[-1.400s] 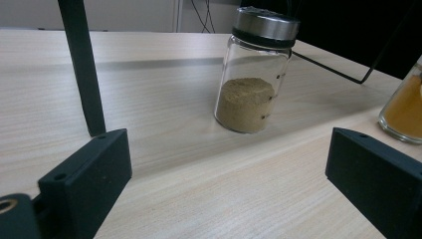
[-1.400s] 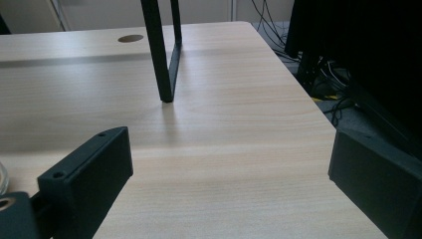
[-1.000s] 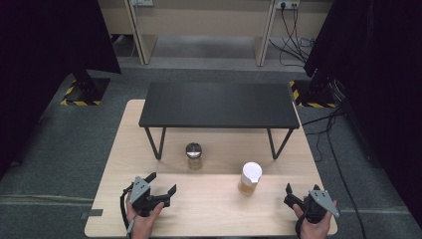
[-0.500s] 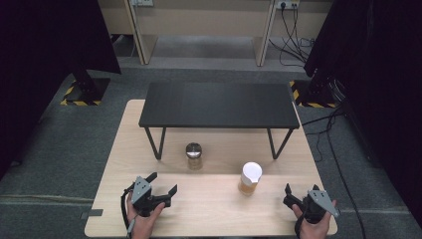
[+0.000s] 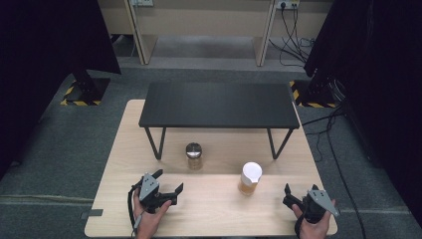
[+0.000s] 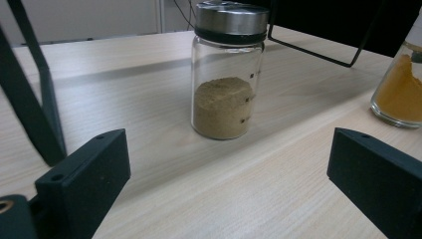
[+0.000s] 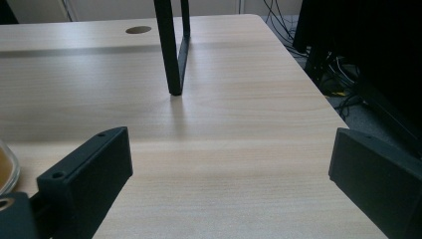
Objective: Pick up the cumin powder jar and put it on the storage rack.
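- Glass with a steel-coloured lid, the spice jar (image 6: 228, 74) stands upright on the wooden table (image 5: 124, 149), part-filled with a brownish powder; in the high view it sits just in front of the black shelf's left leg pair, near the table's middle.
- The left gripper (image 5: 166, 185) lies low on the table nearest to this jar, pointing at it; its jaws stand wide apart with nothing between them, and the jar is well clear of both.
- To the jar's right, apart from it, stands a second jar (image 5: 250, 178) with a white cap and orange powder inside; in the left gripper view its glass base shows at the right edge.
- The right gripper (image 5: 293, 199) rests near the table's right front corner, jaws spread wide and empty; the white-capped jar is to its left, not touching.
- Behind both jars a low black shelf (image 5: 219, 104) on thin metal legs spans the table; one leg (image 7: 171, 50) rises straight ahead in the right gripper view.
- Bare tabletop lies between the left gripper and the steel-lidded jar.
- Against the frames from a second and half a second ago, both jars stand where they stood, and the hands and grippers have barely shifted; the jaws are as wide as before.
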Available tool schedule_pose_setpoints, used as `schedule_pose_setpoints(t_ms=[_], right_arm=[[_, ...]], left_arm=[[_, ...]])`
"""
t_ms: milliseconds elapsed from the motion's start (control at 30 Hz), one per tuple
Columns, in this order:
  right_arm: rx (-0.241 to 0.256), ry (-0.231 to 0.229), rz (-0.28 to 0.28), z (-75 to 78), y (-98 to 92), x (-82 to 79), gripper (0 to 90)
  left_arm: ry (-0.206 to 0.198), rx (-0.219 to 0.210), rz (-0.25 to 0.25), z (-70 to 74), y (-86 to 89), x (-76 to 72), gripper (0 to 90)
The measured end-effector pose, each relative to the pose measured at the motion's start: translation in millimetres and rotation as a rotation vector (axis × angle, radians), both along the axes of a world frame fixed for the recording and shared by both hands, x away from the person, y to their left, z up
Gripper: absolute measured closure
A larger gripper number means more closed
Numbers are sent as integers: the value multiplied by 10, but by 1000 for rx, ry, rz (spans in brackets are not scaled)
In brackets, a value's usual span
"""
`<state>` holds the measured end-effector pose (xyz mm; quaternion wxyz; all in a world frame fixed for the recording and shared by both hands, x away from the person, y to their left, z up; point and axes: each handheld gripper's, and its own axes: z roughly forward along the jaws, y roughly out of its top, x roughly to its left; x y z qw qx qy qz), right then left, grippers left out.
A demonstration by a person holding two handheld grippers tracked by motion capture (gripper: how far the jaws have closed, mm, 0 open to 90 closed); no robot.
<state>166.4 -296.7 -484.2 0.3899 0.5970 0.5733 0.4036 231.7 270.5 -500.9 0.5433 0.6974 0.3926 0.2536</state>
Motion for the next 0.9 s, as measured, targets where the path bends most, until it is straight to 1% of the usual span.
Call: schedule_pose_setpoints(t_ms=[133, 233, 400, 633, 767, 900], right_arm=[[-3, -2, 2, -3, 4, -3, 34], [-7, -2, 7, -3, 12, -5, 34], [-12, -7, 9, -9, 24, -9, 34], [-12, -6, 17, -8, 34, -3, 34], [-10, -6, 22, -9, 31, -4, 34], [-9, -7, 23, -10, 28, -4, 34]], left_arm=[[-2, 4, -7, 1, -51, 59, 15], [-2, 17, -14, 13, -93, 105, 15], [11, 17, -5, 28, -166, 183, 16], [13, 31, -6, 42, -307, 296, 22], [21, 28, -10, 50, -371, 385, 22], [30, 40, -15, 71, -435, 492, 21]])
